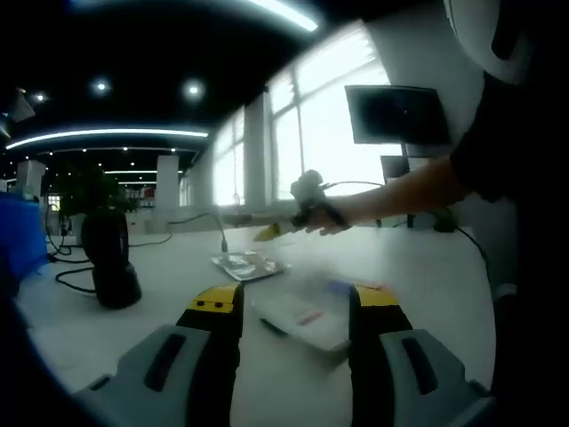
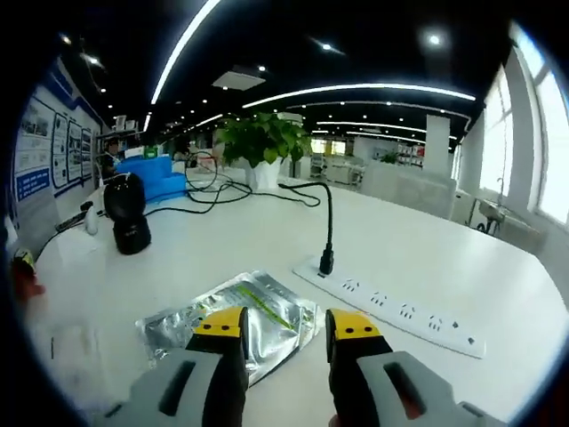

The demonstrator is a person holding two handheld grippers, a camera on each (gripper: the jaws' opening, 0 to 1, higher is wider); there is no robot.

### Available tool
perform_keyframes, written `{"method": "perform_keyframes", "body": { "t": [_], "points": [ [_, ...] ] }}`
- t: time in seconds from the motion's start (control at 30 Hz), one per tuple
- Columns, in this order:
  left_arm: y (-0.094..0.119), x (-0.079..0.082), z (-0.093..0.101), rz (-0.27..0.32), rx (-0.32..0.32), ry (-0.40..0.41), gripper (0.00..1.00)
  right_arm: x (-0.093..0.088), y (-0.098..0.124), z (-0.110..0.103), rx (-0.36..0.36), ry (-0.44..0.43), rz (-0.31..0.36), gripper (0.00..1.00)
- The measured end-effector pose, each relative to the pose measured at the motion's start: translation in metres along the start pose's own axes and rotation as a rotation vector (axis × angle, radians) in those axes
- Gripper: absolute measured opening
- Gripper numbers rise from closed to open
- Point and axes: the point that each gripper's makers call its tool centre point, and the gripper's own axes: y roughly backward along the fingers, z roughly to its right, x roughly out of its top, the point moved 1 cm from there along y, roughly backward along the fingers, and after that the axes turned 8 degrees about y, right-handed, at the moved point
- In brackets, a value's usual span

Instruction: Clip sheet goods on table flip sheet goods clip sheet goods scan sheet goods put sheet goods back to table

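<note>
A clear flat packet with a red mark (image 1: 302, 318) lies on the white table (image 1: 169, 294), just ahead of my left gripper (image 1: 295, 301). That gripper's yellow-tipped jaws stand apart, one on each side of the packet, and grip nothing. Farther off rests a silver foil packet (image 1: 249, 264), also seen close up in the right gripper view (image 2: 253, 311). My right gripper (image 2: 286, 325) hovers open over the foil packet's near edge. In the left gripper view, a person's hand holds the right gripper (image 1: 307, 203) above the foil packet.
A black scanner on a stand (image 1: 111, 258) (image 2: 129, 213) sits to the left with cables around it. A white power strip (image 2: 391, 311) with a black plug lies right of the foil. Behind are a potted plant (image 2: 262, 142), a blue box (image 2: 156, 178) and a monitor (image 1: 396, 116).
</note>
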Motion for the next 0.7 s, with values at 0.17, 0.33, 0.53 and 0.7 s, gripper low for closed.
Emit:
{"method": "perform_keyframes", "body": {
  "t": [0.17,0.33,0.53,0.7],
  "points": [
    [0.000,-0.001,0.000,-0.004,0.000,-0.005,0.40,0.018,0.005,-0.017,0.017,-0.037,0.044,0.37],
    [0.000,-0.001,0.001,-0.005,-0.001,-0.010,0.40,0.024,-0.003,-0.036,0.038,0.005,0.058,0.47],
    [0.000,-0.001,0.001,-0.001,-0.003,-0.010,0.40,0.000,-0.016,-0.053,0.061,0.076,-0.012,0.47],
    [0.000,0.000,0.002,0.001,-0.007,-0.006,0.40,-0.009,-0.024,-0.055,0.064,0.059,-0.026,0.55]
  ]
}}
